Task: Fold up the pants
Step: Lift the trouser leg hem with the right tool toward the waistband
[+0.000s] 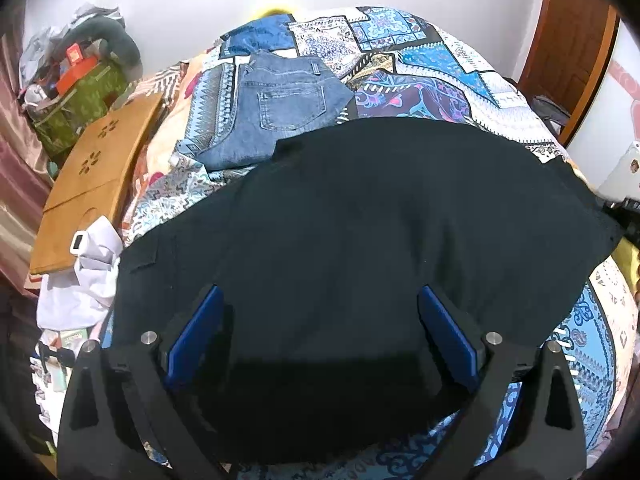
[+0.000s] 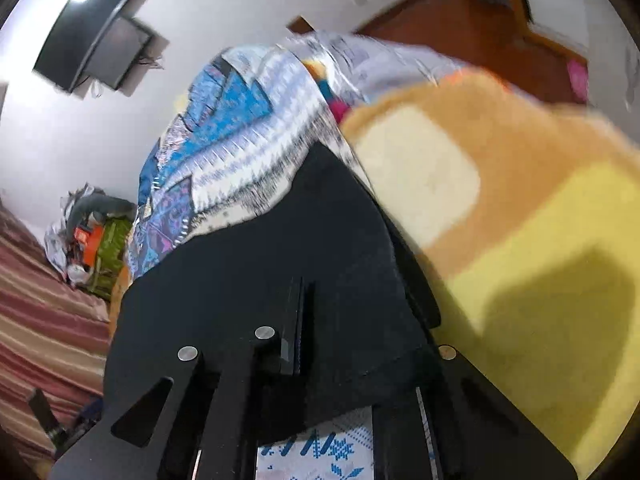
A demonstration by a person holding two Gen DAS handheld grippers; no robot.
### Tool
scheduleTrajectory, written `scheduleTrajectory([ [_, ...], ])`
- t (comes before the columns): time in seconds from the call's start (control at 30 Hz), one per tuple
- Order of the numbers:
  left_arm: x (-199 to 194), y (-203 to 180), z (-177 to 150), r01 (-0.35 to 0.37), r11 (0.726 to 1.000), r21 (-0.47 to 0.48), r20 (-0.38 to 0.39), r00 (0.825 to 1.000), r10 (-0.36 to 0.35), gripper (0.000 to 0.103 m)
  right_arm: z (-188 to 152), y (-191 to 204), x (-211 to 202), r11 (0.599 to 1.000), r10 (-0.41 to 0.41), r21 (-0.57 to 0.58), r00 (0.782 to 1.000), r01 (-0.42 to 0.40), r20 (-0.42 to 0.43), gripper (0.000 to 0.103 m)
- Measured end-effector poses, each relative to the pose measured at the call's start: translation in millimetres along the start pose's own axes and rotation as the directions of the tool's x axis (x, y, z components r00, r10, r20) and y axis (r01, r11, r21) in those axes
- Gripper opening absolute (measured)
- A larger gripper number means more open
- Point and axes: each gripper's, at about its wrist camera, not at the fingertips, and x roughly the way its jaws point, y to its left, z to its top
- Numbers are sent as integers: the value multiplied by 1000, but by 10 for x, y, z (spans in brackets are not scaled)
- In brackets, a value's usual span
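Black pants (image 1: 380,200) lie spread flat across a patterned blue bedspread (image 1: 420,60). My left gripper (image 1: 320,292) hovers over their near part, open, its blue pads (image 1: 196,336) wide apart with only the cloth's surface below. In the blurred right wrist view the black pants (image 2: 260,248) run up to my right gripper (image 2: 300,284). Its jaws stand together, and the cloth's edge drapes over the right finger and seems pinched between them.
Folded blue jeans (image 1: 276,108) rest on the bed beyond the pants. A wooden board (image 1: 96,184) and white cloth (image 1: 88,280) lie at the left, with a clutter pile (image 1: 80,92) behind. A yellow-orange cushion (image 2: 520,220) sits by the right gripper. A screen (image 2: 92,32) hangs on the wall.
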Motion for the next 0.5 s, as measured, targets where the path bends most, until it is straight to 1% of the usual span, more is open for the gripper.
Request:
scheduleTrajectory([
  [0.07, -31, -3, 3, -22, 1000, 8, 13, 1000, 21, 99, 88, 133, -92, 999, -9, -53, 999, 11, 38, 8],
  [0.13, -85, 8, -5, -35, 999, 13, 30, 999, 34, 99, 187, 282, -210, 996, 6, -93, 998, 1, 69, 8],
  [0.2, -145, 34, -14, -31, 999, 8, 44, 999, 31, 99, 294, 473, -367, 991, 37, -134, 994, -23, 102, 8],
  [0.3, -272, 129, -39, -8, 1000, -15, 68, 998, 9, 99, 401, 755, -536, 980, 77, -192, 987, -49, 140, 8],
  [0.37, -355, 199, -53, -5, 1000, -29, 86, 996, 8, 99, 462, 1025, -642, 969, 115, -236, 980, -74, 164, 8],
  [0.5, -513, 369, -120, 2, 998, -67, 118, 993, 6, 99, 489, 1554, -718, 941, 186, -317, 966, -122, 181, 8],
])
